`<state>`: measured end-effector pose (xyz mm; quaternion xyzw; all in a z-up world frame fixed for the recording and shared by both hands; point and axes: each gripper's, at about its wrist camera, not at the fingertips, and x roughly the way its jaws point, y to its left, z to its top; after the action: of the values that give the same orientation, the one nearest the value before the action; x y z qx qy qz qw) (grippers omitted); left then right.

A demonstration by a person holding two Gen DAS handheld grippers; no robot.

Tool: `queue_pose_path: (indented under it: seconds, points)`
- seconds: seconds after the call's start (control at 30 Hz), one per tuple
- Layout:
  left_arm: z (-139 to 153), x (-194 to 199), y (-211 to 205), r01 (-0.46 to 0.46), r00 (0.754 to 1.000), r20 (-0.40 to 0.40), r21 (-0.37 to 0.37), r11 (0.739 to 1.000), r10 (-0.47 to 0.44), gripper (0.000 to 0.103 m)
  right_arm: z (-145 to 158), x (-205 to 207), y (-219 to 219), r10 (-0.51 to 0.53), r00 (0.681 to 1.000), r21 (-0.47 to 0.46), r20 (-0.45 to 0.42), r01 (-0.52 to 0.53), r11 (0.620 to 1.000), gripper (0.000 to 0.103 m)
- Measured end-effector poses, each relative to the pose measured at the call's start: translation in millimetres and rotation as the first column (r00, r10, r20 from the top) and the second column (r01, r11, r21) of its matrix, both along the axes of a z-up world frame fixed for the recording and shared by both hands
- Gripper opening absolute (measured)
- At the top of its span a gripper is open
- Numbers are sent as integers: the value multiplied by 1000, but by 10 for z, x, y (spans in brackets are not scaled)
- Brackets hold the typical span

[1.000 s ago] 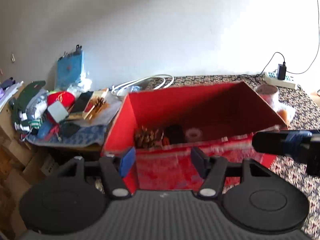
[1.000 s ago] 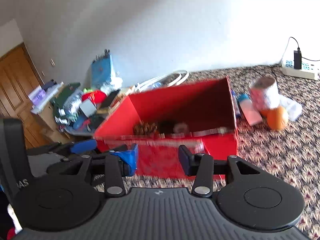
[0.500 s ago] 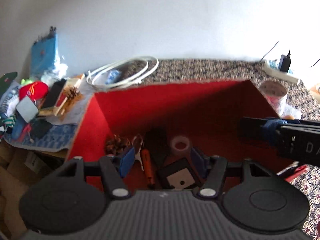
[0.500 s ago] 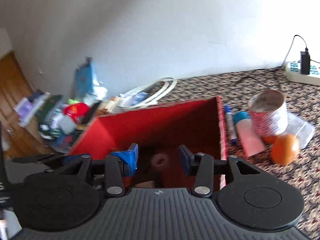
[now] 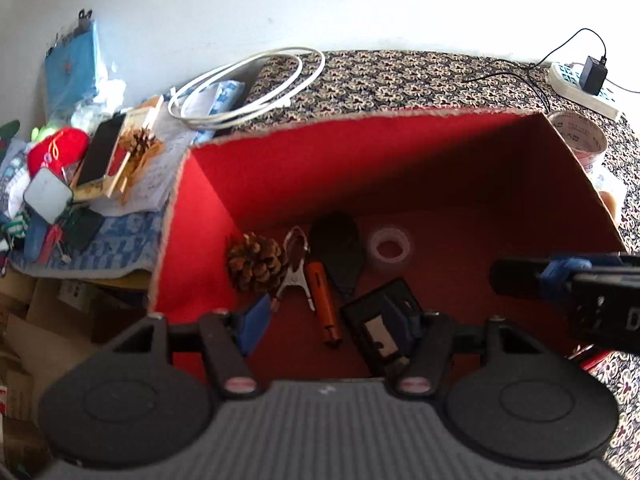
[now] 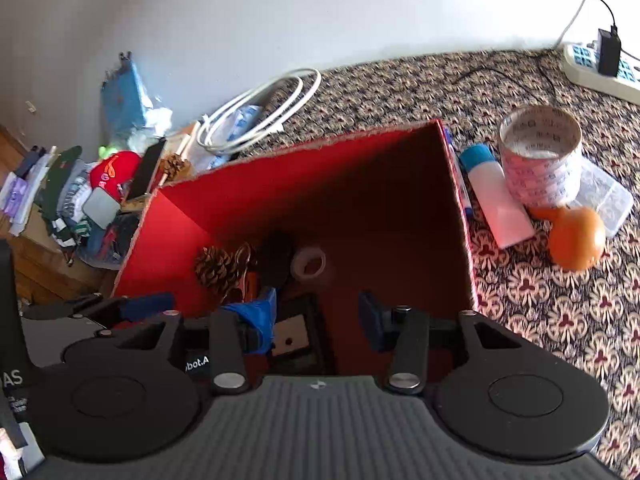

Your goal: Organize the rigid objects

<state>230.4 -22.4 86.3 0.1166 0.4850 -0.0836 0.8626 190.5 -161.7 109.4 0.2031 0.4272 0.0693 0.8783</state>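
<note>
A red open box (image 5: 280,168) (image 6: 248,188) stands on the patterned table. Inside lie a pine cone (image 5: 254,262) (image 6: 216,266), a metal clip (image 5: 295,270), an orange pen-like tool (image 5: 325,308), a black oval object (image 5: 340,252), a clear tape roll (image 5: 389,244) (image 6: 308,264) and a black flat case (image 5: 376,332) (image 6: 290,338). My left gripper (image 5: 332,324) hovers open and empty above the box's near side. My right gripper (image 6: 320,318) is open and empty above the box too; it also shows at the right of the left wrist view (image 5: 568,284).
Right of the box lie a large tape roll (image 6: 540,160), a white bottle with a blue cap (image 6: 496,196), an orange (image 6: 576,238) and a clear plastic case (image 6: 604,196). A power strip (image 6: 600,68) sits at the back right. A white cable coil (image 5: 248,88) and cluttered items (image 5: 60,168) lie left.
Both grippers rose and tilted forward over the box, so its inside now shows from above. Both stay open and empty.
</note>
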Motion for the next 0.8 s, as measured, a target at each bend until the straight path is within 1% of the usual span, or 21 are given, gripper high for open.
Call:
queue_pose_path:
  seconds: [0.2, 0.3, 0.43, 0.53, 0.63, 0.73, 0.8]
  points:
    - [67, 42, 107, 39, 999, 5, -4, 999, -39, 64, 4, -20, 101, -56, 997, 11, -55, 56, 998, 30]
    - [114, 36, 140, 63, 998, 13, -6, 998, -63, 64, 17, -41, 138, -103, 992, 6, -66, 104, 995, 30]
    - [164, 14, 177, 82, 996, 31, -7, 997, -81, 64, 32, -86, 181, -140, 987, 8, -78, 141, 990, 30]
    - [163, -16, 195, 88, 996, 34, -7, 996, -88, 64, 40, -135, 218, -168, 982, -1, -80, 169, 986, 30]
    - [157, -49, 212, 88, 995, 41, -7, 996, -88, 64, 45, -182, 261, -174, 982, -15, -74, 173, 985, 30]
    - [167, -95, 219, 98, 993, 63, 2, 995, -98, 64, 61, -234, 298, -182, 982, -36, -49, 180, 983, 30]
    - [168, -120, 205, 108, 992, 67, 13, 994, -108, 65, 77, -261, 312, -179, 983, -33, -35, 178, 983, 30]
